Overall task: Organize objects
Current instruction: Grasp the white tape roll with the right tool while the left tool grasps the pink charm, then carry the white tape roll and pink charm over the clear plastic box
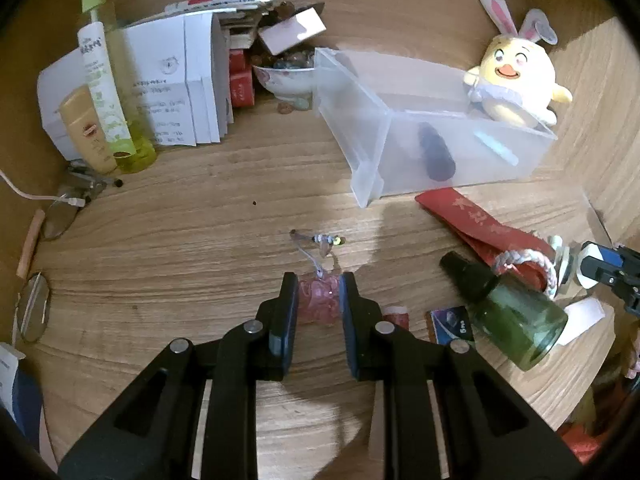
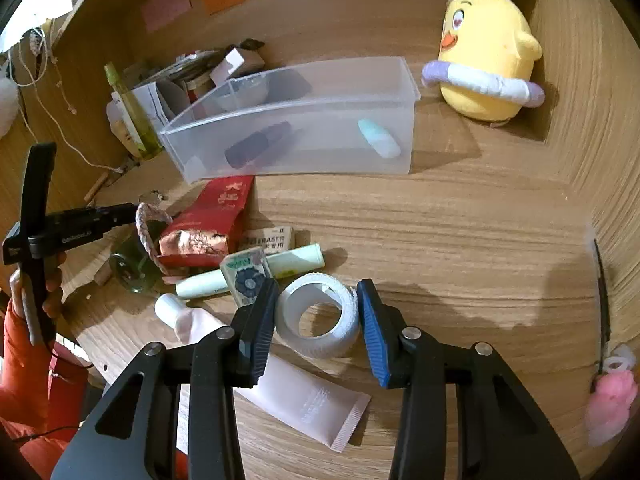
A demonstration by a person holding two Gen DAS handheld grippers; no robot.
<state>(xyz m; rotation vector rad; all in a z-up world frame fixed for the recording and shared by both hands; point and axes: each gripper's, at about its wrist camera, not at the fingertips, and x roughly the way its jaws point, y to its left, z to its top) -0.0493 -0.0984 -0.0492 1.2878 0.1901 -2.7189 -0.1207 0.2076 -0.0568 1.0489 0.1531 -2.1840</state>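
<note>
Clutter is spread over the wooden tabletop (image 1: 200, 208), and a translucent plastic bin (image 2: 304, 128) has been set toward the far edge, seemingly as the collecting place, since a dark bottle (image 2: 256, 146) and a small pale tube (image 2: 378, 142) already lie in it. The left gripper (image 1: 319, 300) is closed on a pink translucent charm (image 1: 318, 304), which is pinched between the jaws with its cord and beads trailing forward across the wood. The right gripper (image 2: 318, 320) is held low with its jaws open on either side of a white tape roll (image 2: 320, 320), which is not yet clamped and stands on its side near the front edge. A green glass bottle (image 1: 516, 312), a red packet (image 2: 208, 220) and a pink tube (image 2: 288, 392) are left loose nearby. A yellow plush chick (image 2: 484, 64) sits beyond the bin's right end.
</note>
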